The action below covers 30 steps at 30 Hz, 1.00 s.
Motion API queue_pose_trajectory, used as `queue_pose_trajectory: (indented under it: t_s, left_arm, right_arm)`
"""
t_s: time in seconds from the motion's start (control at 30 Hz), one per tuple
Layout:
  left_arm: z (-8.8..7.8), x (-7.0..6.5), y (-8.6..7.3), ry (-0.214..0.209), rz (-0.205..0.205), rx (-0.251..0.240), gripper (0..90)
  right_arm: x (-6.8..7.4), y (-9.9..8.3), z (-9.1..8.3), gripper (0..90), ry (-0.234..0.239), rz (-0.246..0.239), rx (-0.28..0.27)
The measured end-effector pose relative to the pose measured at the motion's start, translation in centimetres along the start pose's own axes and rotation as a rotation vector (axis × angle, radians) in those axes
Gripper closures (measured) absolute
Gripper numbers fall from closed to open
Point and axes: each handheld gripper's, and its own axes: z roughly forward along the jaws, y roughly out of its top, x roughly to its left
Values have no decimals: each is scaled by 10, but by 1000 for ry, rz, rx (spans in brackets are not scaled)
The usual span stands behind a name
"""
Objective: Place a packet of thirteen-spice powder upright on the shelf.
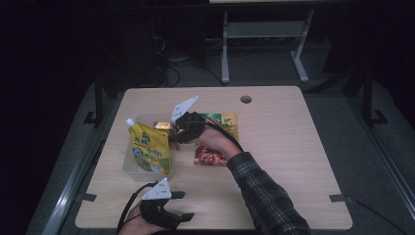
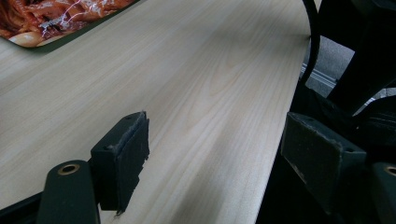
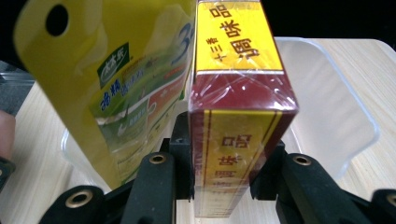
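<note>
One table (image 1: 274,161) is carrying a clear tub (image 3: 336,116) where a yellow pouch (image 3: 116,88) is leaning, and the right gripper (image 3: 219,182) is holding a red-and-yellow box (image 3: 240,112) over it, fingers clamping its sides. The box risks toppling the pouch beside it. The left gripper (image 2: 210,163) is idling, fingers wide; the right gripper view is revealing the grip.

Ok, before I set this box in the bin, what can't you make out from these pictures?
- Bin floor: in the right gripper view the box and yellow pouch cover most of the clear bin.
- Box in the high view: the right gripper hides most of it.
- Green packet, high view: partly behind hand and cable, print too small.
- Red food packet, left gripper view: cut off by the top edge.
</note>
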Motion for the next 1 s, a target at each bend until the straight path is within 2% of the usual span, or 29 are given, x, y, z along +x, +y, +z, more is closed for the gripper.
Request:
queue_pose_trajectory:
  t_s: [0.23,0.27,0.43,0.6,0.67,0.7,0.77,1.0]
  left_arm:
    - [1,0,0,-5,2,-3,228]
    - [1,0,0,-5,6,-2,228]
    - [1,0,1,-9,8,-2,228]
    - [1,-1,1,-10,5,3,228]
    - [2,-1,1,-12,5,1,228]
    - [2,-1,1,-12,14,3,227]
    - [2,-1,1,-12,14,3,228]
    - [2,-1,1,-15,20,6,228]
  right_arm:
    - [-3,10,9,673,13,-20,15]
    - [-5,10,11,673,16,-29,9]
    - [-9,10,18,673,42,-15,-19]
    - [-9,11,23,673,60,-29,-31]
    - [-9,11,27,673,70,-40,-17]
    - [-8,10,32,672,75,-46,11]
    - [-9,9,35,672,80,-48,20]
    - [-11,6,48,672,99,-24,11]
